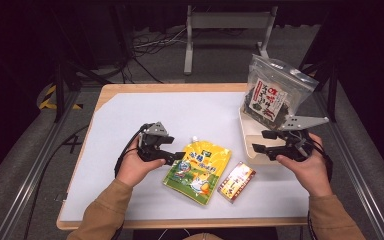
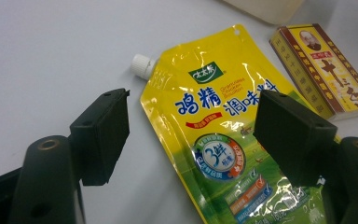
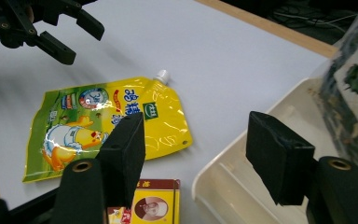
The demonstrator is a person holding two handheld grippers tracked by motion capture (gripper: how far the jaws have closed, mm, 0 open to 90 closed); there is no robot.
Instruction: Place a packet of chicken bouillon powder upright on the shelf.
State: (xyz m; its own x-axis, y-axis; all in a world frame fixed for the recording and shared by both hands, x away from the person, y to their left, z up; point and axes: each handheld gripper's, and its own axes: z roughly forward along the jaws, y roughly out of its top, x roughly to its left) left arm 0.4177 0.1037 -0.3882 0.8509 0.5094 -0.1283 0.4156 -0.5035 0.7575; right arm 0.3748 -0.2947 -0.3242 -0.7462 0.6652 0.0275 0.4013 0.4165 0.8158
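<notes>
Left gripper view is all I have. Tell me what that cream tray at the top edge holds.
Observer: A clear zip bag of dark dried food stands upright in the cream tray, on the right side of the table.
Operator: Report the right gripper.
Observer: The right gripper hovers at the tray's near wall, jaws open, with nothing between them.
Operator: Describe the pouch's cut-off end.
Observer: The yellow spout pouch lies flat. Its bottom end, printed with a cartoon chick, points toward the table's near edge.
</notes>
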